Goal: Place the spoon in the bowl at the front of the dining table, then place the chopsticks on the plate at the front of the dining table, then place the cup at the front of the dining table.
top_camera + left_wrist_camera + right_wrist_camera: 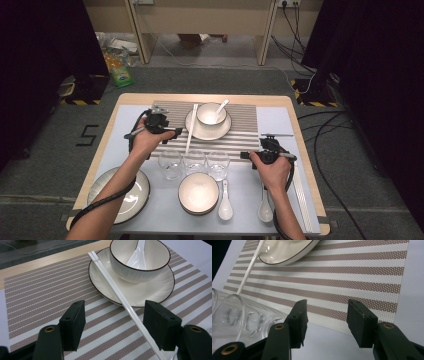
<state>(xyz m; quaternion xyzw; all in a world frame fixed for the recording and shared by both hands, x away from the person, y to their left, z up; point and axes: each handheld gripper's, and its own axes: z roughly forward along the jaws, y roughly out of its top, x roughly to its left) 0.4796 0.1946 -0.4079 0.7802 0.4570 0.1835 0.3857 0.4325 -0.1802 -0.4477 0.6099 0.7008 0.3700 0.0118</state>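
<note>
A pair of white chopsticks (189,129) lies on the striped placemat (245,120), its far end leaning on the rim of a white plate (192,127). On that plate stands a white bowl (210,114) with a white spoon (220,106) in it. My left gripper (176,132) hovers just left of the chopsticks. In the left gripper view the chopsticks (110,281) run between the wide-apart jaws of my left gripper (113,312), close to the right one, and nothing presses on them. My right gripper (244,155) is open and empty over the placemat's near right corner (367,287).
Three glasses (194,162) stand in a row at the mat's near edge, just left of my right gripper (327,307). Nearer me are stacked bowls (198,192), two white spoons (225,201), and a large plate (127,197) at the left. A narrow striped strip (300,192) lies along the right edge.
</note>
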